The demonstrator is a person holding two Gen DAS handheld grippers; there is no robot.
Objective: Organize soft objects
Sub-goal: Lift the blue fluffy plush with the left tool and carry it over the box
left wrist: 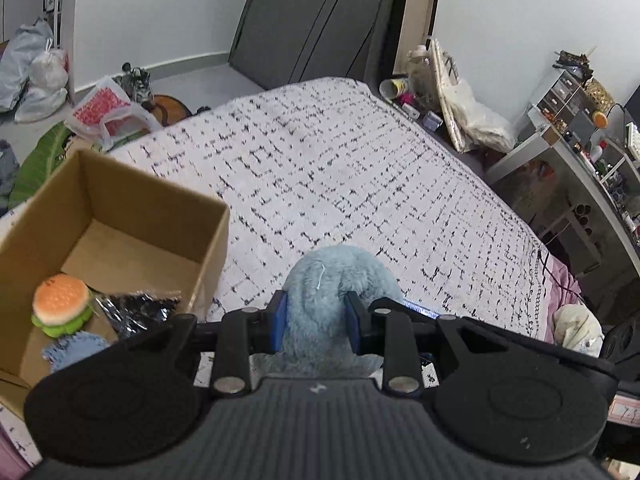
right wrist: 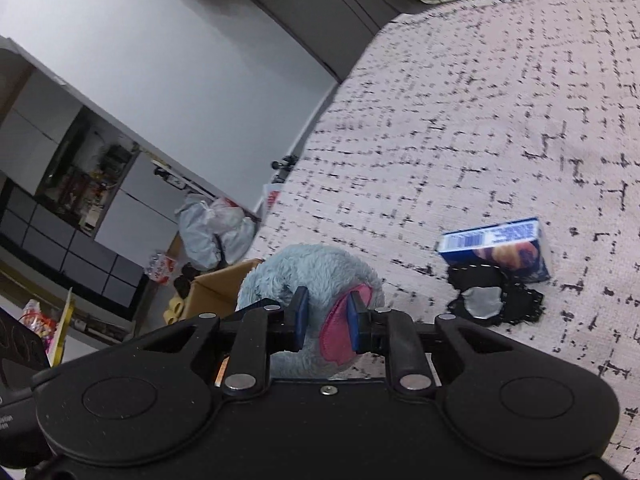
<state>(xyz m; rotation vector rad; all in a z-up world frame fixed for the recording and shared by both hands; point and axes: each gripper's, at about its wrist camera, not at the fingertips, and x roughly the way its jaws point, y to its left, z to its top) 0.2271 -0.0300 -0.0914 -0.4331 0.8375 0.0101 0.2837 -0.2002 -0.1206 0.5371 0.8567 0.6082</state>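
Observation:
My left gripper point(left wrist: 316, 320) is shut on a light blue plush toy point(left wrist: 340, 280), held over the patterned bed cover point(left wrist: 340, 168). My right gripper point(right wrist: 326, 320) is shut on the same blue plush toy point(right wrist: 308, 276), pinching near its pink ear patch point(right wrist: 336, 336). An open cardboard box point(left wrist: 140, 184) stands to the left on the bed. It holds a burger toy point(left wrist: 62, 304), a black shiny pouch point(left wrist: 132, 312) and a blue cloth point(left wrist: 76, 350). The box edge also shows in the right wrist view point(right wrist: 216, 288).
A blue carton point(right wrist: 500, 248) and a black lace-edged item point(right wrist: 492, 300) lie on the bed to the right. A cluttered desk point(left wrist: 592, 152) stands right of the bed. Bags point(left wrist: 108, 116) and a dark wardrobe point(left wrist: 320, 20) stand beyond the bed.

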